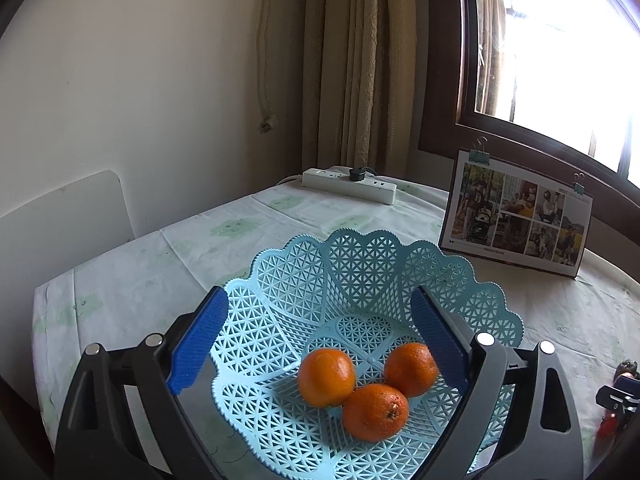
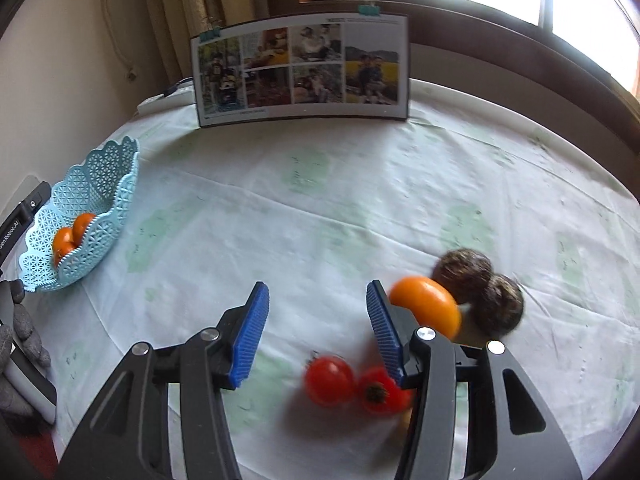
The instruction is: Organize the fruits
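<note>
A light-blue lattice basket point(image 1: 364, 264) holds three oranges point(image 1: 326, 376). My left gripper point(image 1: 320, 328) hangs open above the basket, its blue pads point(image 1: 196, 340) spread wide and nothing between them. In the right wrist view the same basket point(image 2: 100, 188) stands at the far left with oranges point(image 2: 66, 242) inside. My right gripper point(image 2: 316, 320) is open over the tablecloth. Two red tomatoes point(image 2: 330, 380) lie blurred between and below its fingers. An orange persimmon-like fruit point(image 2: 426, 304) and two brown kiwis point(image 2: 464, 270) lie just right of the right finger.
A photo calendar point(image 2: 304, 70) stands upright at the table's back by the window. A white power strip point(image 1: 348, 184) lies at the far corner near the curtain. A white chair back point(image 1: 64, 216) stands at the left table edge. A gloved hand point(image 2: 20, 332) shows at left.
</note>
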